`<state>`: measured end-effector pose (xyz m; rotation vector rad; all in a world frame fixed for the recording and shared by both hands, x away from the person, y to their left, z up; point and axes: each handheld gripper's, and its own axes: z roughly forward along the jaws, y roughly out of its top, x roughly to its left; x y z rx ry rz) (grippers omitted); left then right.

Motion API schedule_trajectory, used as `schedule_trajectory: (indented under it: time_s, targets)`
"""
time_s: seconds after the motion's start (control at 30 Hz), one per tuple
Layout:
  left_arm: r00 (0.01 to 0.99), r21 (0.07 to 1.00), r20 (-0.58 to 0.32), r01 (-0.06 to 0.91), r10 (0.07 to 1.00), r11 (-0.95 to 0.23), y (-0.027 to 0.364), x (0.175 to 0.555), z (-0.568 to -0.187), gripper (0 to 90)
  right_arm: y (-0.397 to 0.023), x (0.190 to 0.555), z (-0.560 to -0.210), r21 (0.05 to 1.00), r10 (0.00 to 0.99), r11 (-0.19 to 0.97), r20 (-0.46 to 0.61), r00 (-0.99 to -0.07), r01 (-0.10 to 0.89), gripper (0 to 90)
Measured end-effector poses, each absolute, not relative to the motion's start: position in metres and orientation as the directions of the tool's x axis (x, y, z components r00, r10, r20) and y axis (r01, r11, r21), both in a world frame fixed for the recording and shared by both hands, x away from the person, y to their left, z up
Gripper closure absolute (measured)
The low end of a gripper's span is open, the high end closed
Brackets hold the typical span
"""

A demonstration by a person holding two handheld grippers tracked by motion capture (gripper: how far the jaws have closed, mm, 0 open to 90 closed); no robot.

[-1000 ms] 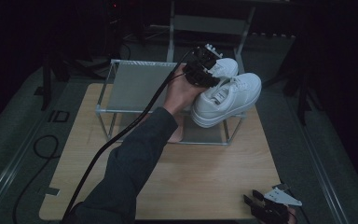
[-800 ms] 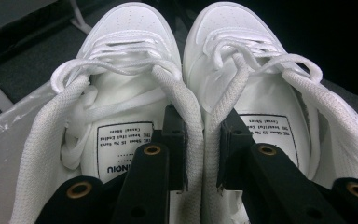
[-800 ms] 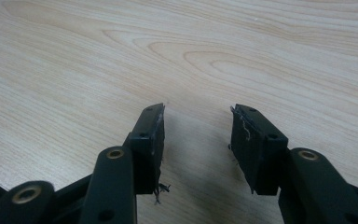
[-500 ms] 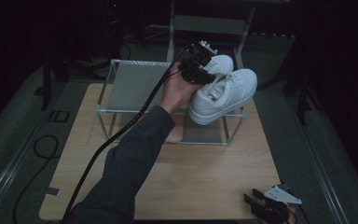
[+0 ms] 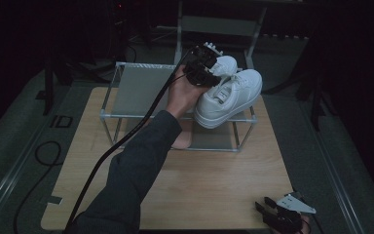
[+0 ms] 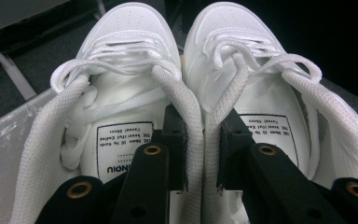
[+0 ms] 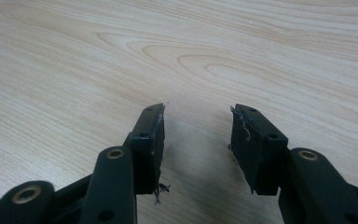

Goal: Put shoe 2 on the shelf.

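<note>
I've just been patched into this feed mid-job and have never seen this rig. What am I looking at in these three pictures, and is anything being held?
There is no robot arm here: a person holds a two-jaw gripper in each hand. The high view looks down on a wooden table from above the person's side. On it stands a metal-framed shelf rack with a pair of white sneakers on top. The left gripper is up at the shoes. Its own camera looks along its black jaws: they pinch the two inner collars of the sneakers together, one jaw inside each shoe, so both are gripped at once. The right gripper rests at the table's near right edge. Its camera shows open jaws over bare wood, holding nothing.
</note>
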<state>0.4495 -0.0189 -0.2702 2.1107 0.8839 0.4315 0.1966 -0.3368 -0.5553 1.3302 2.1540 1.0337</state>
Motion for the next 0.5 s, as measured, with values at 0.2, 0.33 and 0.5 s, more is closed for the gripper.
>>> schedule_trajectory:
  time_s: [0.2,0.33,0.5]
  targets:
    - [0.678,0.775,0.012,0.458,0.735,-0.434,-0.0168,0.4507,-0.2708,76.6,-0.3371,0.1961,-0.5548,0.766,0.885,0.269,0.042,-0.463,0.584,53.7]
    - [0.665,0.771,0.006,0.472,0.746,-0.428,-0.0149,0.4523,-0.2702,76.6,-0.3369,0.1958,-0.5547,0.766,0.886,0.268,0.043,-0.462,0.584,53.7]
    - [0.648,0.772,0.009,0.480,0.762,-0.417,-0.0121,0.4549,-0.2713,76.5,-0.3372,0.1956,-0.5547,0.769,0.887,0.264,0.045,-0.461,0.583,53.7]
